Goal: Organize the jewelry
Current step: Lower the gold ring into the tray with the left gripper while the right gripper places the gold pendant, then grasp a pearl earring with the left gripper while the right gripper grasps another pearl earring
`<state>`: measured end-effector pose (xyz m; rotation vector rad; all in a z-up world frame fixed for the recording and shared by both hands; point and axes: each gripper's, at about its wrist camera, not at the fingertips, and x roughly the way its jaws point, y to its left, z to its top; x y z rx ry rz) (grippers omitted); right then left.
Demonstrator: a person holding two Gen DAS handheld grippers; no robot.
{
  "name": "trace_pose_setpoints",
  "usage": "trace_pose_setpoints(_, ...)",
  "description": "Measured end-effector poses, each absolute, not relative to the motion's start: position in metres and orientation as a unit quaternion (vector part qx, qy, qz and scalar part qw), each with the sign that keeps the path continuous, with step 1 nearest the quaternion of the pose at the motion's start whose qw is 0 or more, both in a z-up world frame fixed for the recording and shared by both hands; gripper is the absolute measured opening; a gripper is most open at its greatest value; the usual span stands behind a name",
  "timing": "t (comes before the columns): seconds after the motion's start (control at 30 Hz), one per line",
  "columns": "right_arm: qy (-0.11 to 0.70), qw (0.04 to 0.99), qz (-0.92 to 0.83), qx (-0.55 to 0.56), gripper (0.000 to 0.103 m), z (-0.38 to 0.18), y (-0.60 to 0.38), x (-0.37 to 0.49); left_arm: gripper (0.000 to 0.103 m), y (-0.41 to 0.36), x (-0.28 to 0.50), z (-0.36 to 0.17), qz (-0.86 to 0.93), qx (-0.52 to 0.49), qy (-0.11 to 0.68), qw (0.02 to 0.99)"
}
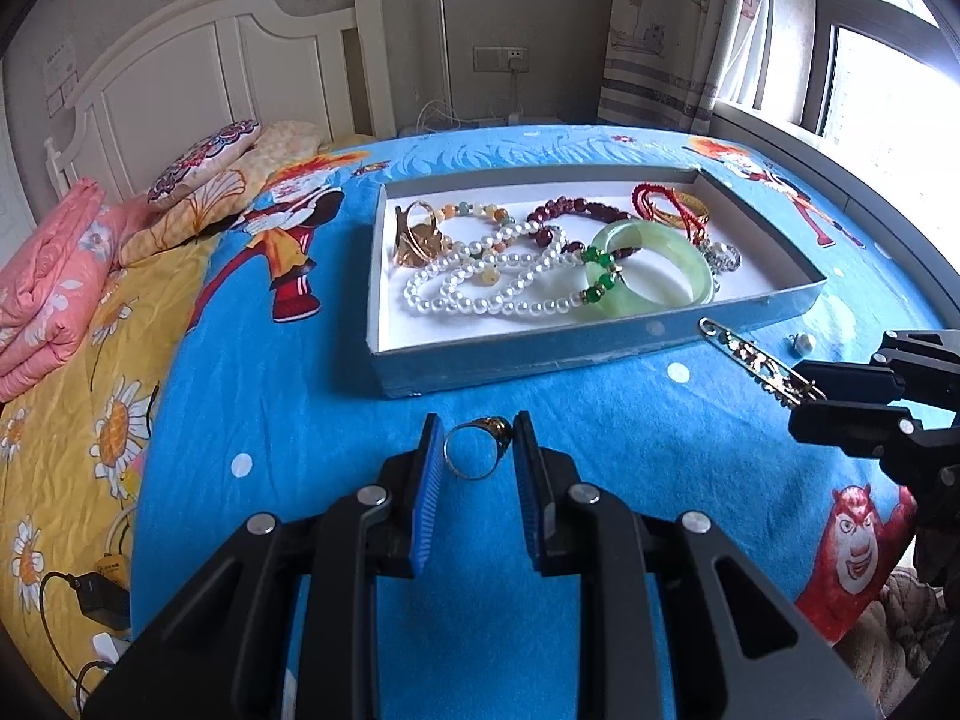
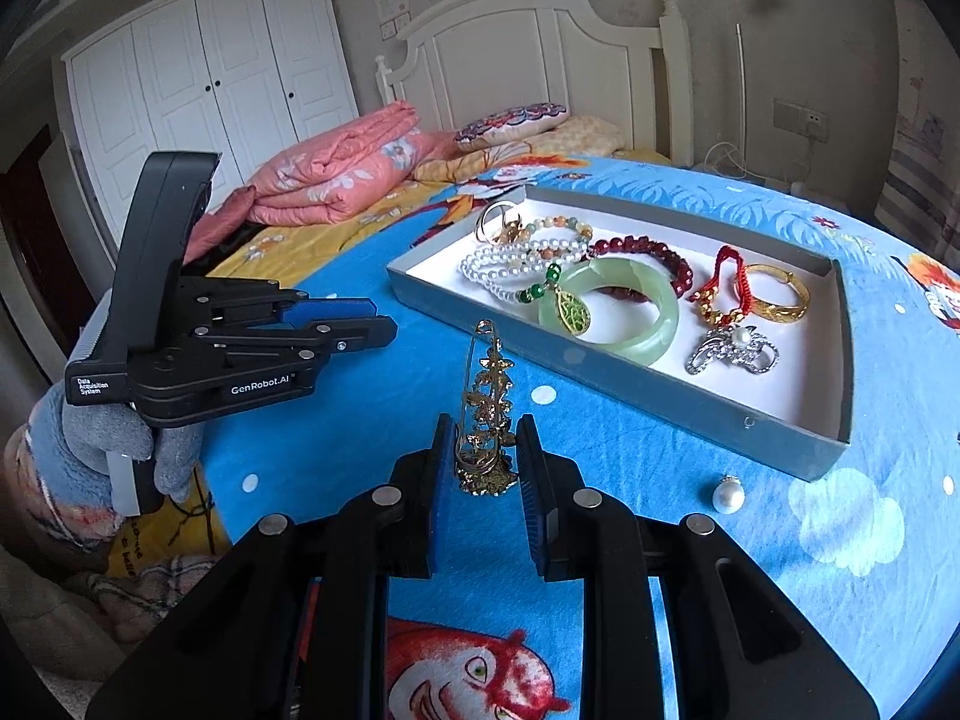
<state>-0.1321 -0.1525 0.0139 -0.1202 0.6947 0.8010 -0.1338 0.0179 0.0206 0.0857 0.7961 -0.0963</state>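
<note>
Jewelry lay mostly in a shallow grey cardboard tray (image 1: 600, 354) with a white floor, set on a bed under a blue cartoon-print sheet (image 1: 288, 396). Inside it sat a smooth, translucent green bangle (image 1: 654, 276), a looped string of round white pearls (image 1: 480, 282), dark red faceted beads (image 1: 576, 210), a red braided cord (image 2: 723, 276), a broad gold ring (image 2: 774, 300) and a silver brooch (image 2: 732, 351).

The left gripper (image 1: 478, 450) had its blue ribbed jaws nearly closed on a thin gold ring (image 1: 477, 447), pinched across its hoop, in front of the tray. The right gripper (image 2: 485, 450) had its jaws narrowed on the base of a long gold pin (image 2: 486, 396) with leafy filigree, which stood upright between the pads. A single round pearl earring (image 2: 728, 495) lay loose on the sheet just beside the tray's near wall. A grey-gloved hand (image 2: 120, 438) held the left gripper's handle.
</note>
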Motion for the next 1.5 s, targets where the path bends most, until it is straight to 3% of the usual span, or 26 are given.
trace_pose_setpoints(0.23,0.286,0.9,0.33,-0.004,0.022,0.041,-0.191,-0.12,0.023,0.024,-0.129,0.053,-0.046,0.026,0.346,0.937)
trace_pose_setpoints(0.57,0.346,0.906,0.242,0.019,0.024,0.014,-0.208,-0.062,0.024,0.024,-0.066,0.039,-0.047,0.002,0.371,0.928)
trace_pose_setpoints(0.7,0.343,0.907,0.24,0.037,0.041,0.015,-0.217,-0.058,0.05,0.022,-0.062,0.032,-0.041,0.0,0.371,0.928)
trace_pose_setpoints(0.93,0.302,0.928,0.211,0.062,0.041,0.035,-0.274,-0.068,0.071,0.012,-0.091,0.045,-0.044,0.001,0.34,0.939)
trace_pose_setpoints(1.1,0.316,0.931,0.179,0.034,0.041,0.031,-0.301,-0.062,0.08,-0.009,-0.114,0.053,-0.097,-0.019,0.332,0.938)
trace_pose_setpoints(1.5,0.393,0.872,0.247,-0.156,0.037,-0.003,-0.275,-0.014,0.08,-0.102,-0.123,0.03,-0.219,0.048,0.38,0.898)
